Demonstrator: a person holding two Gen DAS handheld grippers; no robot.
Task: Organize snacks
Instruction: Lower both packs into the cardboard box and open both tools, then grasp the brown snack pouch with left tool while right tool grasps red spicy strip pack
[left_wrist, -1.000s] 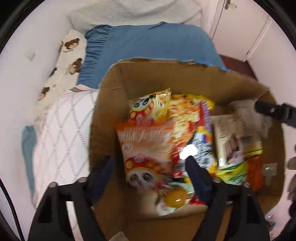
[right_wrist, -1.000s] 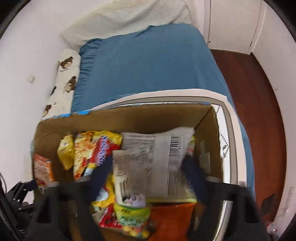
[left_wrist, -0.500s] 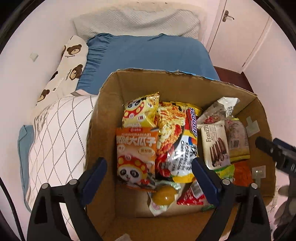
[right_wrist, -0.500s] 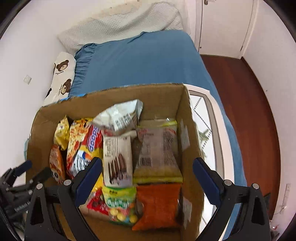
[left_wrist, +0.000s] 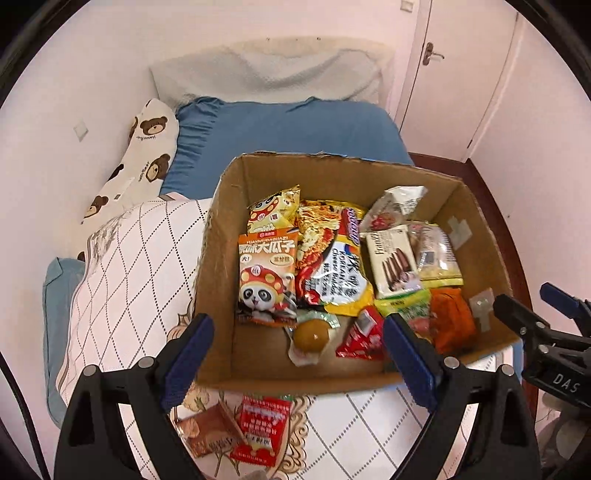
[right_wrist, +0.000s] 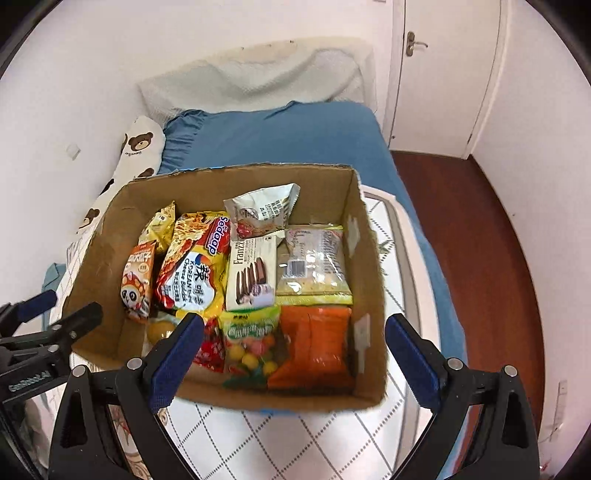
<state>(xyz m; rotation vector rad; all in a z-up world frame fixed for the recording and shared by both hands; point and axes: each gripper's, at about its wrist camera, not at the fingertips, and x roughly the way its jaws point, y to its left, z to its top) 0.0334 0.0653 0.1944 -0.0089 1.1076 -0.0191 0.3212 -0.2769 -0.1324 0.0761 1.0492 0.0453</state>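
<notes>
moved: both tongs have backed up and out of the cardboard box (left_wrist: 480, 236) since a second ago; earlier views looked right down into the packets, now the whole box plus the bed around it is in frame.
left tongs (left_wrist: 297, 356): jaws wide apart, empty, hanging over the near-left part of the box. Nothing between the pads.
right tongs (right_wrist: 293, 352): jaws wide apart, empty, hanging over the near wall of the box.
box: sits on the diamond-pattern quilt (left_wrist: 122, 273) on the bed, blue sheet (right_wrist: 288, 136) behind it.
packed, left side: panda snack bag (left_wrist: 266, 280) with a yellow bag behind it, noodle packet (right_wrist: 194, 266) next to it.
packed, right side: wafer pack (right_wrist: 252, 273), clear-wrapped pack (right_wrist: 314, 264), silver pouch (right_wrist: 260, 212) at the back, orange pack (right_wrist: 314, 345) and green candy bag (right_wrist: 251, 339) at the front.
loose in box: small round yellow item (left_wrist: 310, 332) and red sachet (left_wrist: 360, 336) lie near the front wall, not lined up.
still outside: red packet (left_wrist: 260, 424) and brown packet (left_wrist: 207, 430) on the quilt just in front of the box, touching each other.
progress: judging by this, most done. Bulk of snacks are in and roughly rowed.
left to do: probably the two outside packets go in, maybe tidy the loose front items.
</notes>
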